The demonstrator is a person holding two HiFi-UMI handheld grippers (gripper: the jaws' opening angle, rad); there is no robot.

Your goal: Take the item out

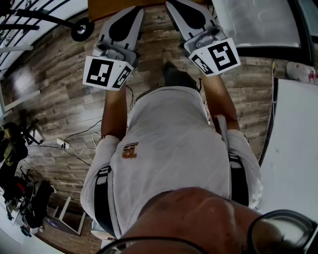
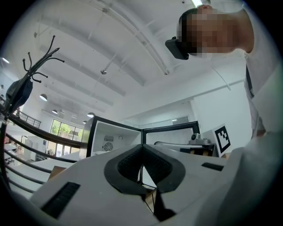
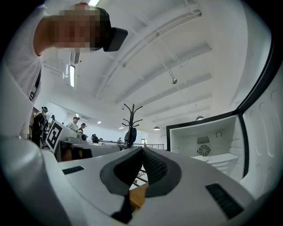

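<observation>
No item to take out shows in any view. In the head view my left gripper [image 1: 130, 15] and right gripper [image 1: 181, 10] are held out side by side in front of the person's chest, above the wooden floor [image 1: 59, 99]. Both gripper views tilt up toward the ceiling. The left gripper [image 2: 142, 146] has its dark pads meeting at the tip with nothing between them. The right gripper [image 3: 142, 150] is shut the same way and empty. An open white refrigerator compartment [image 3: 212, 145] with a round fan stands ahead; it also appears as the white compartment [image 2: 112, 141] in the left gripper view.
A black coat rack [image 3: 132, 119] stands behind the grippers. A glass-fronted door [image 1: 258, 22] lies at the upper right and a white surface [image 1: 298, 149] along the right. Cables [image 1: 74, 144] and dark gear lie on the floor at left. People [image 3: 75, 124] stand far off.
</observation>
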